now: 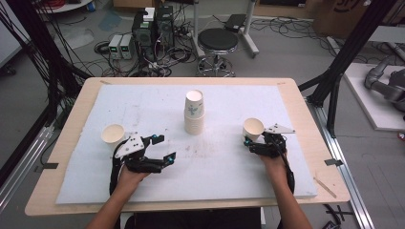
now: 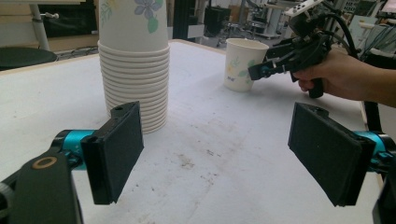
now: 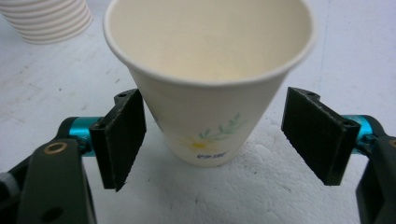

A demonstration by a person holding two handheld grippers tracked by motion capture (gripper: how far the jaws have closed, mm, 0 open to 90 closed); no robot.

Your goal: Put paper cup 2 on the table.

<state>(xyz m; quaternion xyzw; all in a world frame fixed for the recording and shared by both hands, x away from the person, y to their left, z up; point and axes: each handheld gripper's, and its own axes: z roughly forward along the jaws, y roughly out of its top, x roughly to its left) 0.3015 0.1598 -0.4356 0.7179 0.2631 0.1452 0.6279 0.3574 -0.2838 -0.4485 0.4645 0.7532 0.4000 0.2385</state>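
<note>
On the right side of the white-padded table (image 1: 143, 102), the right gripper (image 3: 212, 140) has its fingers (image 3: 123, 137) spread wide on either side of an upright paper cup (image 3: 208, 93), the left finger just beside the cup wall and the right one clear of it, so the cup stands free on the pad. The left gripper (image 1: 160, 148) rests at the near left with its fingers (image 2: 116, 149) wide and nothing between them, a second cup (image 1: 112, 134) just to its left. A stack of cups (image 1: 194, 113) stands at the middle, between the two.
</note>
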